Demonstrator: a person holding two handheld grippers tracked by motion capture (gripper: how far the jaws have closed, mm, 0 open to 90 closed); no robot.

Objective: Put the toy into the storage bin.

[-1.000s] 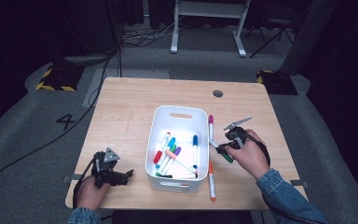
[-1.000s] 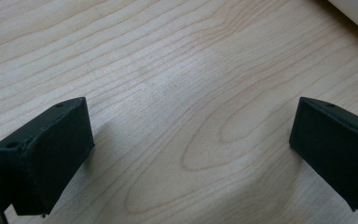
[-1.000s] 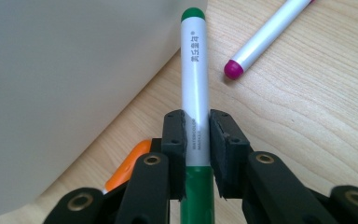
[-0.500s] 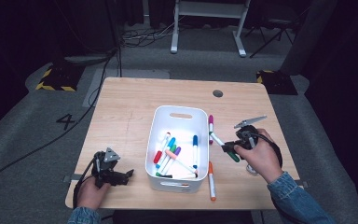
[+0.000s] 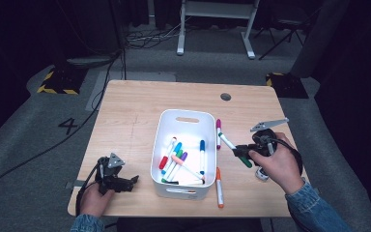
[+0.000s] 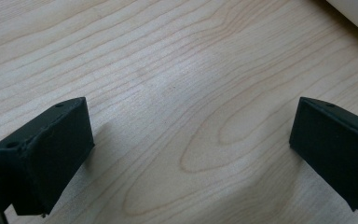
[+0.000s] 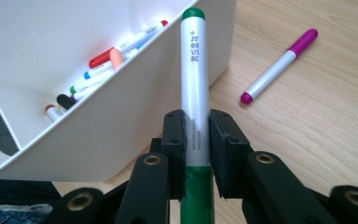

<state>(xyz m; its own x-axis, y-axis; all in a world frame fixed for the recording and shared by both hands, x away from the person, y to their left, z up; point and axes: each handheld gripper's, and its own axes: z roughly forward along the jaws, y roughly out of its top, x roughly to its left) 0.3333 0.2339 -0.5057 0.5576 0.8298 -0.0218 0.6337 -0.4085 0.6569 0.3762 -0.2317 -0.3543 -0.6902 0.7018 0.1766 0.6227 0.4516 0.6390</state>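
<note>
My right gripper has lifted the green marker off the counter, jaws clamped on its barrel. Bin sits just ahead-left, so the drop-in comes next. Left gripper idle, jaws wide, nothing between.

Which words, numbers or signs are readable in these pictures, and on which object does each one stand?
"4": painted on the grey floor left of the table.
"WATERCOLOR MARKER": small print on the green marker, between the pads of the right gripper.
Four larger characters higher on that marker's barrel: not Latin letters, too unclear for me to read.
Print on the markers in the white bin: too small to read.
</note>
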